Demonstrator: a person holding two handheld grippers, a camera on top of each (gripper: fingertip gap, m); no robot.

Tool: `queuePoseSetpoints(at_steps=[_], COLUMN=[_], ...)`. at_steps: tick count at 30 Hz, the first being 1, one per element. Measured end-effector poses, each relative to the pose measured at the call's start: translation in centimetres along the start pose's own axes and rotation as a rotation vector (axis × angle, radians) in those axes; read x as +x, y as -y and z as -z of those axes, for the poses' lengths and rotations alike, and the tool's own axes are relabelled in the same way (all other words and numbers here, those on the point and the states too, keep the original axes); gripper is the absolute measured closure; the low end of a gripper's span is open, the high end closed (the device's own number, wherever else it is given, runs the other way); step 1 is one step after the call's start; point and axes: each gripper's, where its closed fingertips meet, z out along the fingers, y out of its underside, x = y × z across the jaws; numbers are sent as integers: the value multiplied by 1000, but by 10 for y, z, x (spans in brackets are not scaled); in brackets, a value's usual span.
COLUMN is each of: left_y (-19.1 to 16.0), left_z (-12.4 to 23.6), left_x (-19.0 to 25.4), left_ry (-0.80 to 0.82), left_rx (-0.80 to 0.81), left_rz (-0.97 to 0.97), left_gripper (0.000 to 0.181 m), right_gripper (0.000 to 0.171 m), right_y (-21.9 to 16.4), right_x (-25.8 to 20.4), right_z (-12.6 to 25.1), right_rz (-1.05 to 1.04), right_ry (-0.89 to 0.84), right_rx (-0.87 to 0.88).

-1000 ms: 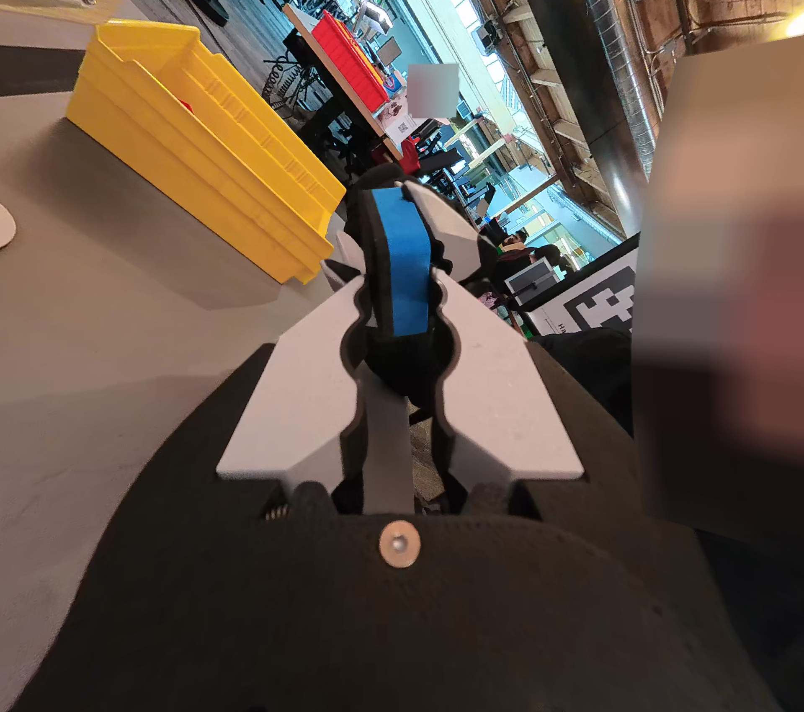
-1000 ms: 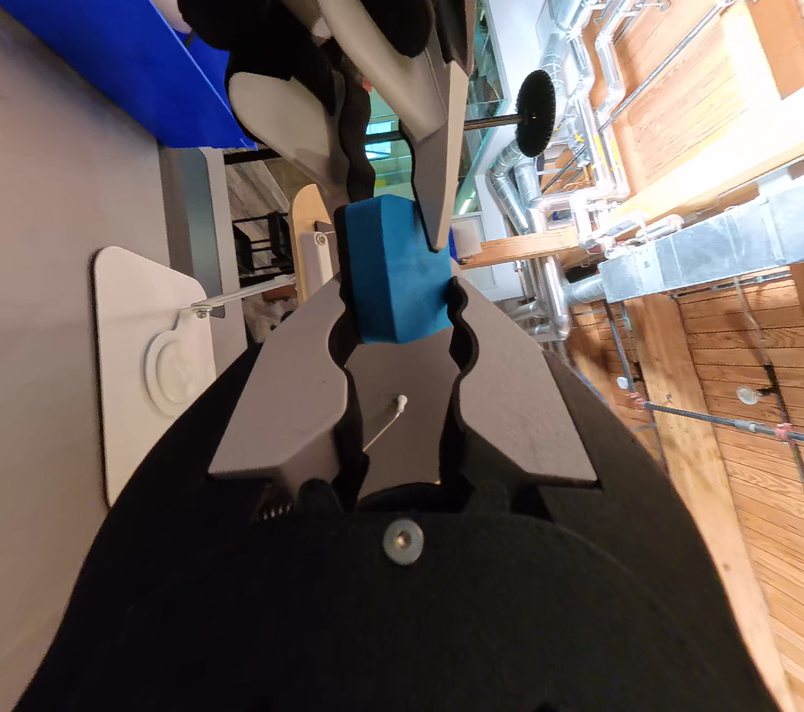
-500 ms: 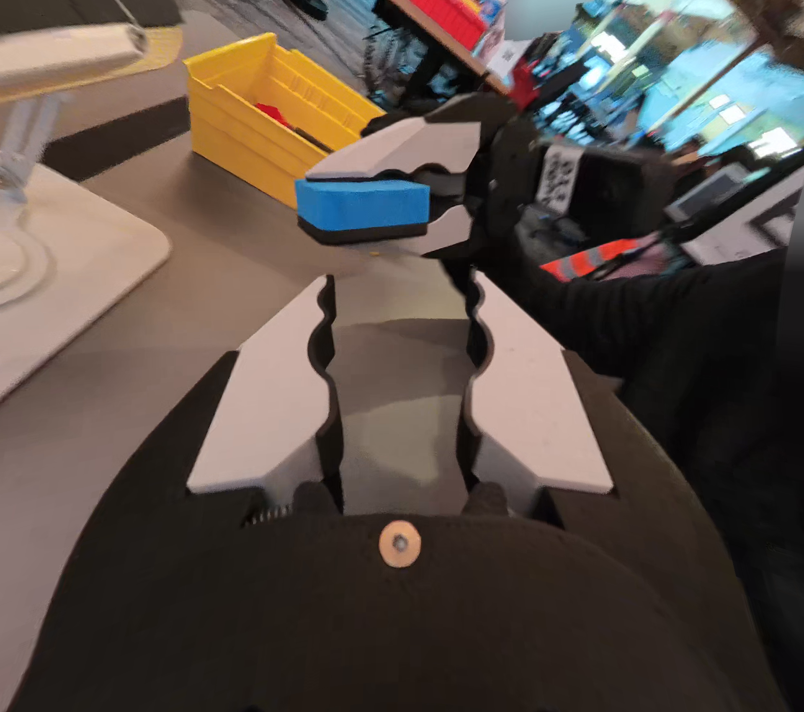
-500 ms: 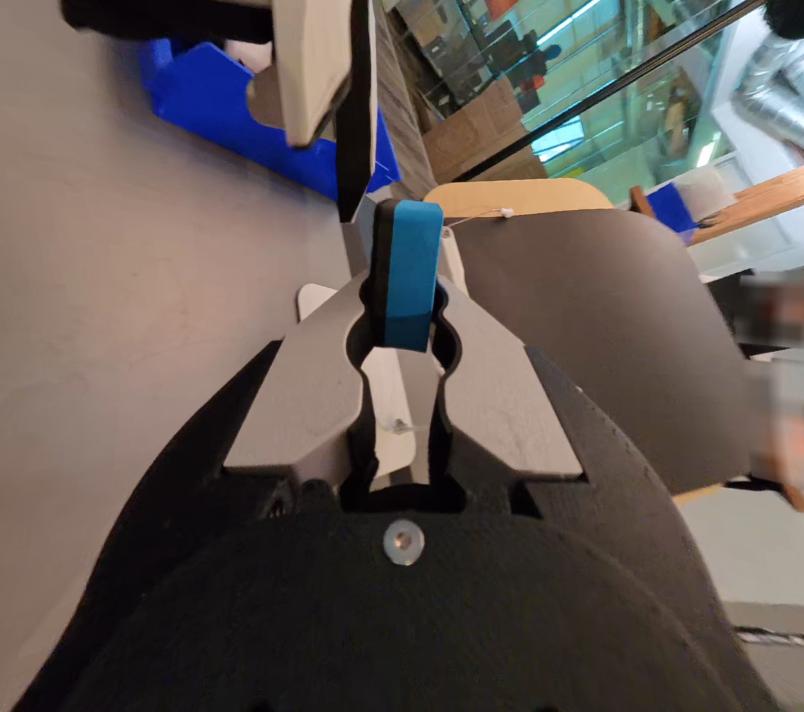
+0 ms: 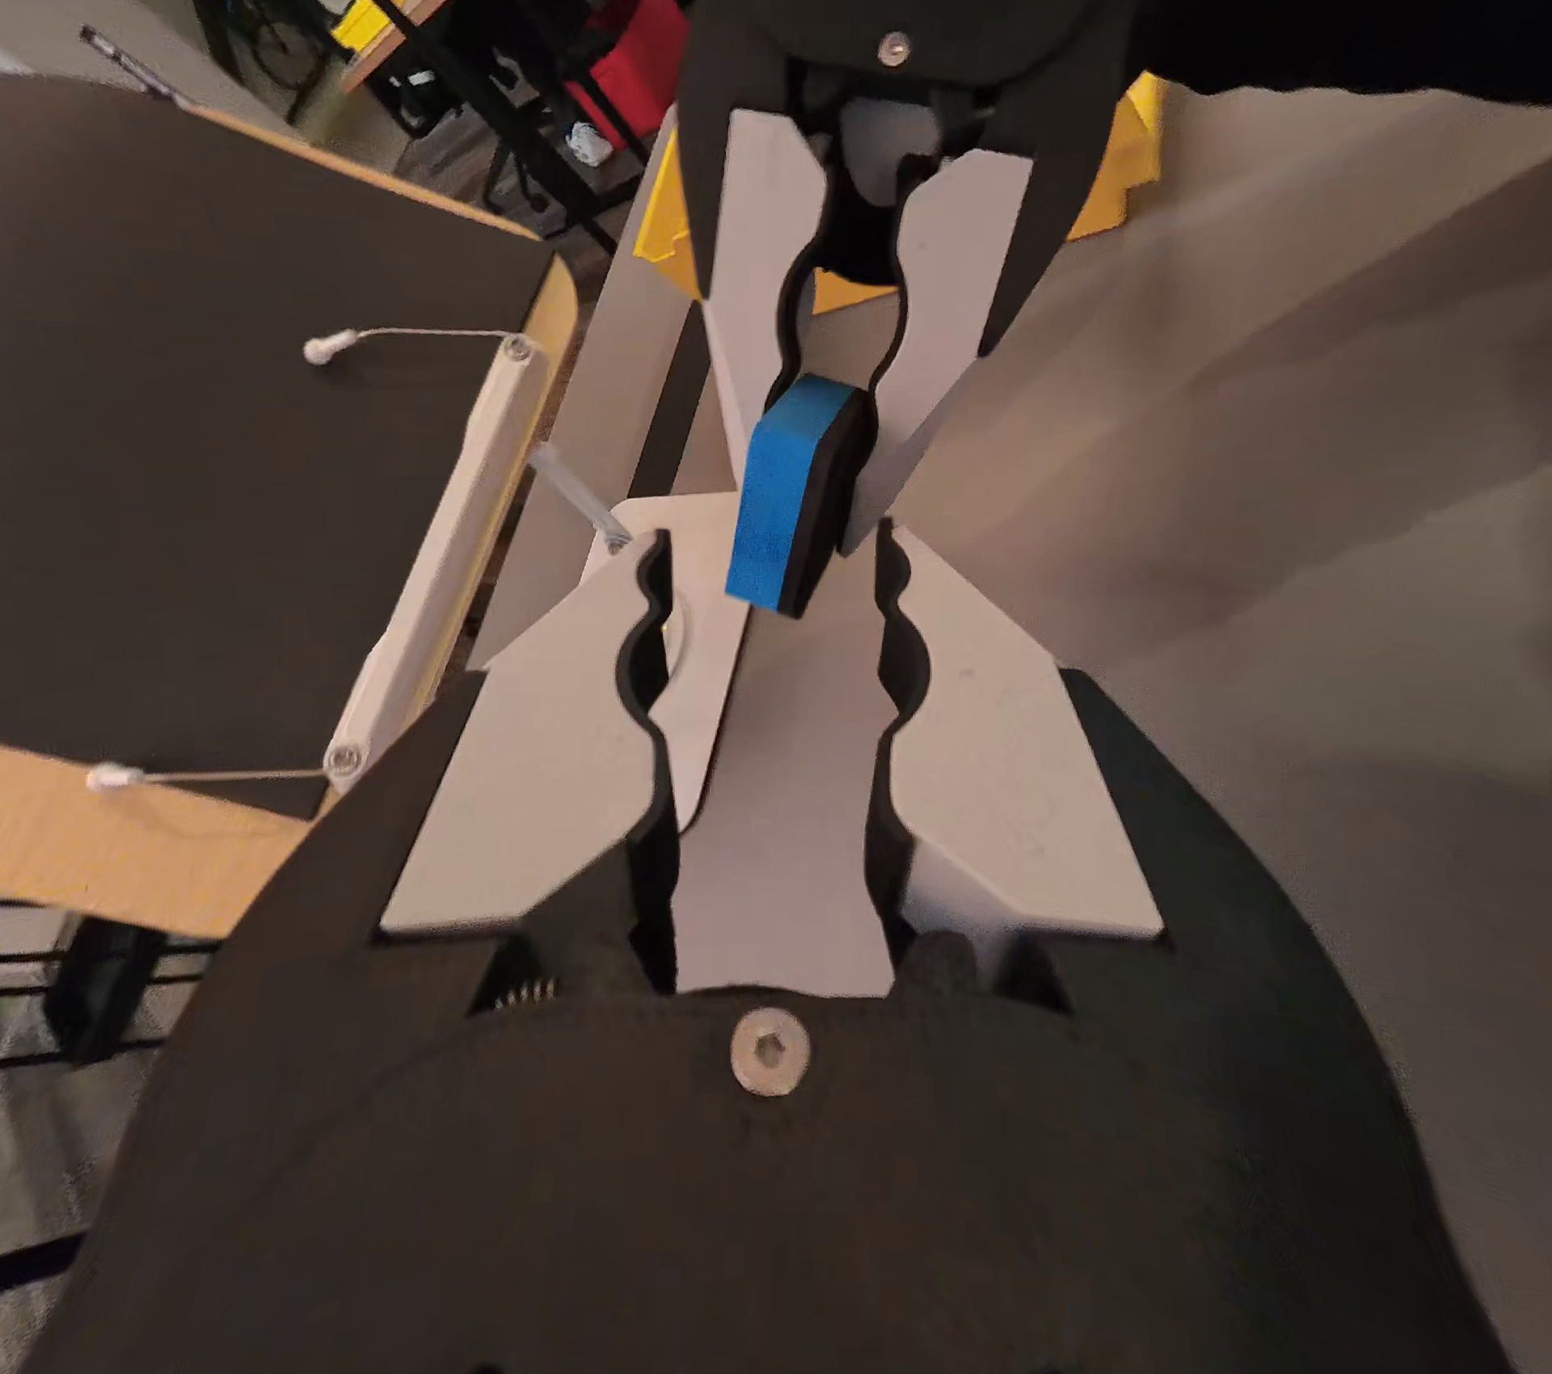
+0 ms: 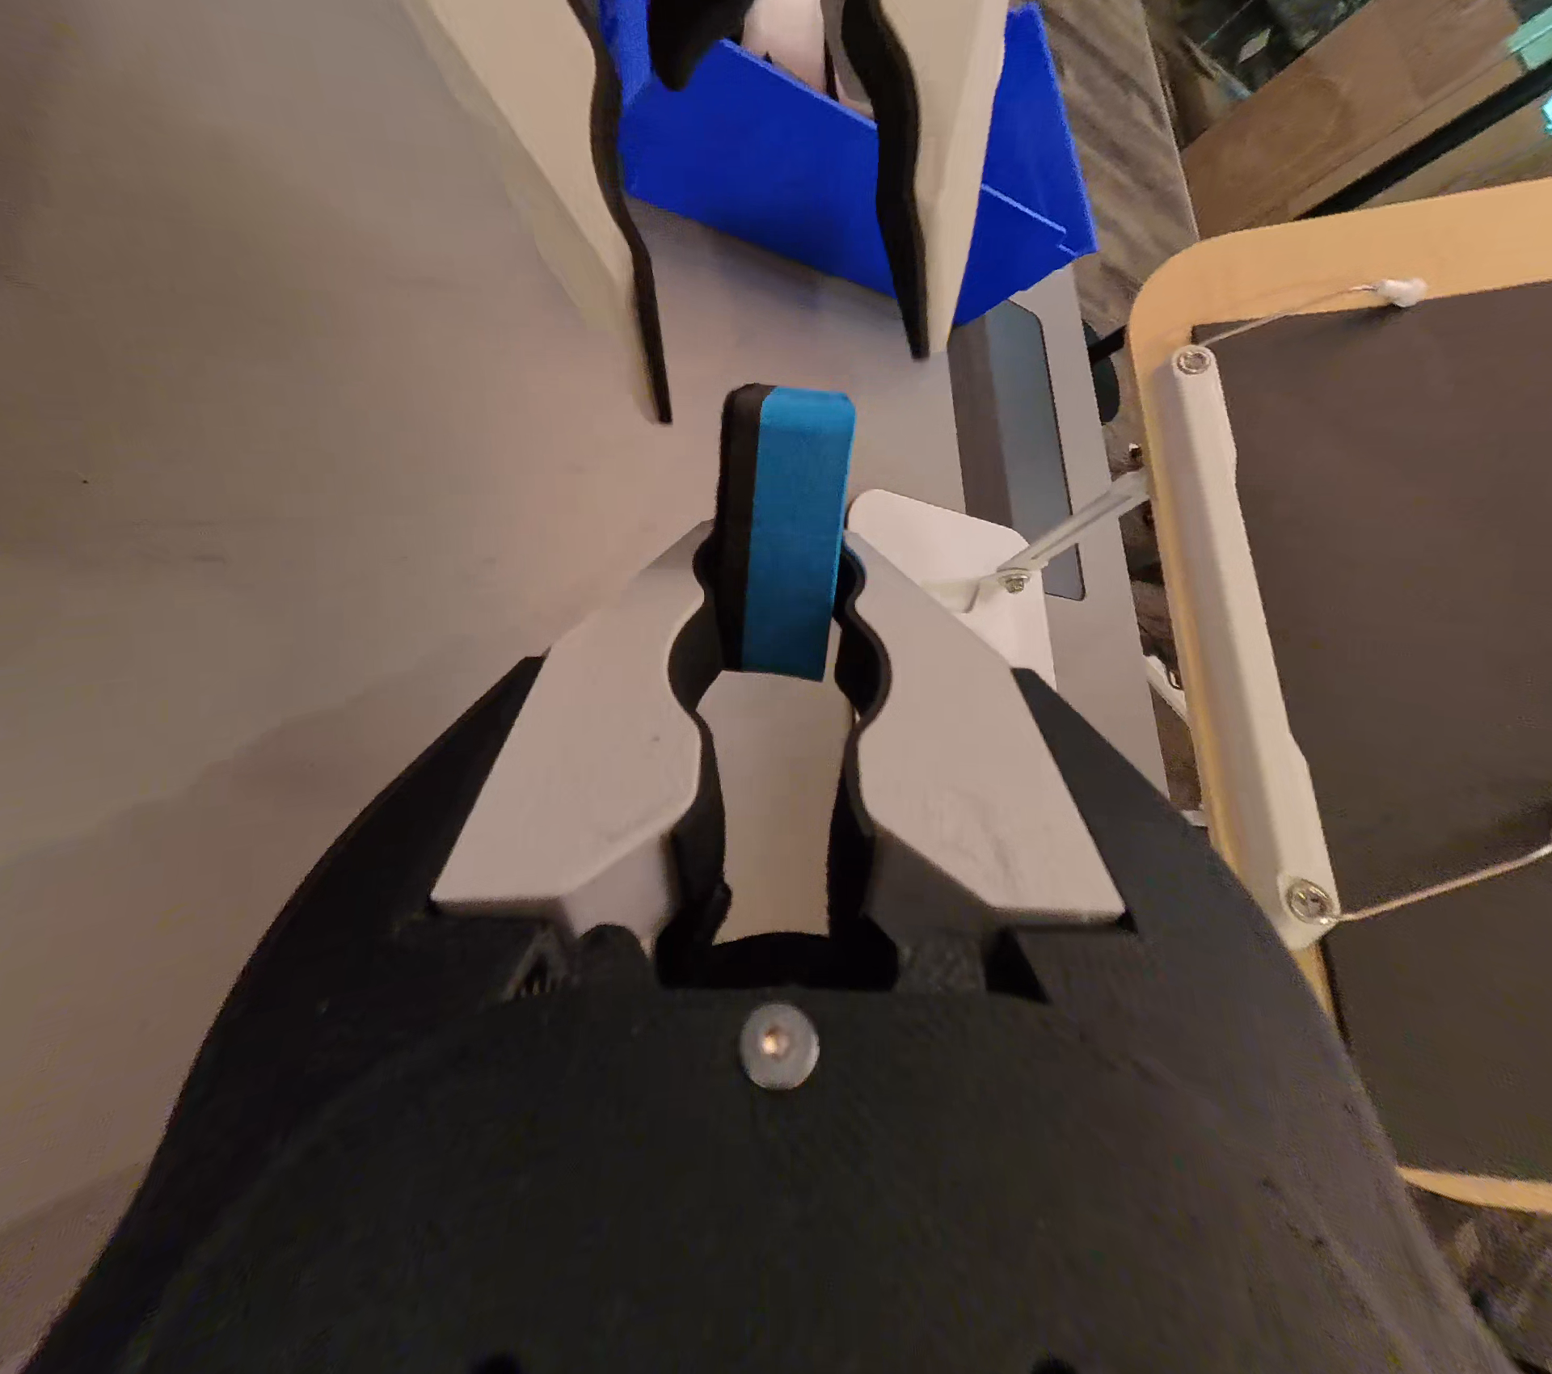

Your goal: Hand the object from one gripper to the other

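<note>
In the centre of the right wrist view, the right gripper (image 6: 777, 578) is clenching a small foam block (image 6: 789, 536), blue on one side and black on the other, which is standing on edge between the jaw tips with its far half sticking out past them. Directly opposite, in the upper part of that frame, the left gripper (image 6: 789, 376) is facing it with jaws spread wide and gripping nothing; the block is sitting just short of its tips, not touching them. In the left wrist view the same block (image 5: 789, 494) is showing mid-frame, hanging tilted from the right gripper (image 5: 827, 460), just beyond the left gripper's (image 5: 768, 553) own parted tips. Only the near end of the block is being pinched, so a nudge from an incoming finger could be twisting it loose, and it would be dropping onto the grey table (image 6: 252, 326) below. Around them, a blue bin (image 6: 781, 175) is sitting at upper centre behind the left gripper, a yellow bin (image 5: 1117, 158) is peeking out at the upper right of the left view, and a dark board with a pale wooden rim (image 6: 1386, 578) is filling the right edge. Nothing is standing between the two grippers.
</note>
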Motion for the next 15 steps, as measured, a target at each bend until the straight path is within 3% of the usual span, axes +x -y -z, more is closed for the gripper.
queuePoseSetpoints(at_steps=[6,10,11,15], left_y=[1,1,-1,2], left_z=[-12,-12,-11,-6], left_x=[10,7,4,-3], left_ry=[-7,-7,3,-57], left_rx=[-38,-27,-36,21], left_rz=[-119,-96,-84,147], left_gripper=[157,160,160,161], right_gripper=[152,151,148,104], right_y=[1,3,3,6], right_x=[-6,0,4,22], right_z=[-2,-2,-2,1], right_rz=[15,28,38,103], right_ry=[22,-17,-47,-180], right_rx=[-4,5,6,12])
